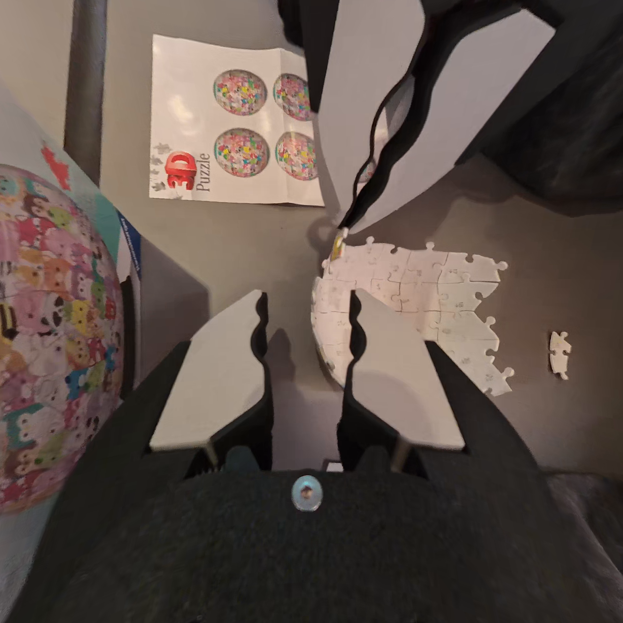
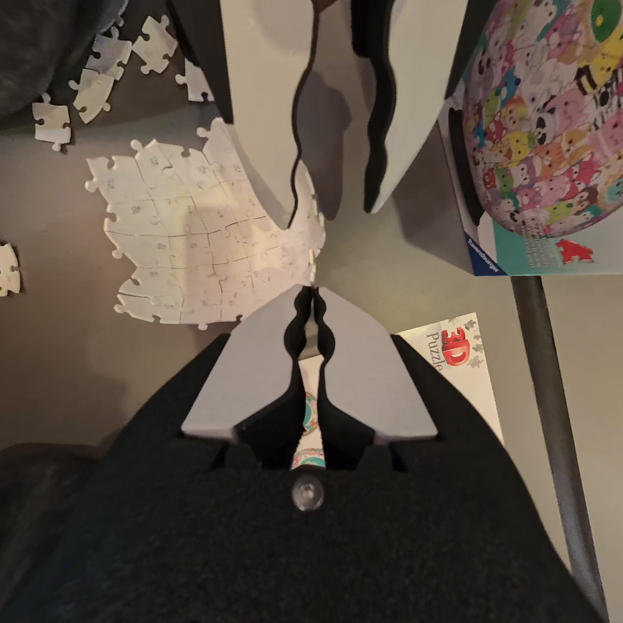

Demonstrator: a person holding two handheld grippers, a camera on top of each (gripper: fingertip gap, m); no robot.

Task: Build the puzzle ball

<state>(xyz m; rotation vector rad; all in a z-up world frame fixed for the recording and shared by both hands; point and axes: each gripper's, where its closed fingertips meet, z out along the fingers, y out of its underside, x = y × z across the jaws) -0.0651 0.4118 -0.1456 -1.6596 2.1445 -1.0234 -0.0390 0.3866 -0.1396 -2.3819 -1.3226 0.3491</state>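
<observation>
The partly built puzzle ball shell [image 1: 421, 303] lies on the grey table with its white inner side up; it also shows in the right wrist view [image 2: 188, 236]. My left gripper [image 1: 307, 296] is open and empty just above the shell's curved rim, with its right finger over the shell. It enters the right wrist view from the top [image 2: 328, 215]. My right gripper [image 2: 312, 290] is shut on a coloured puzzle piece [image 1: 338, 242] held on edge at the shell's rim. It reaches in from the top of the left wrist view [image 1: 342, 227].
The puzzle box [image 1: 50, 320] with the colourful ball picture stands beside the shell [image 2: 539, 135]. An instruction sheet [image 1: 236, 128] lies flat behind it. One loose piece [image 1: 559, 354] lies apart, and several loose pieces [image 2: 101, 67] lie near a dark cloth. A dark bar [image 2: 546, 371] crosses the table. Some 4 cm of space lies between my two pairs of fingers. Left tips and right tips are each some 20 cm from the dark bar [image 2: 546, 371].
</observation>
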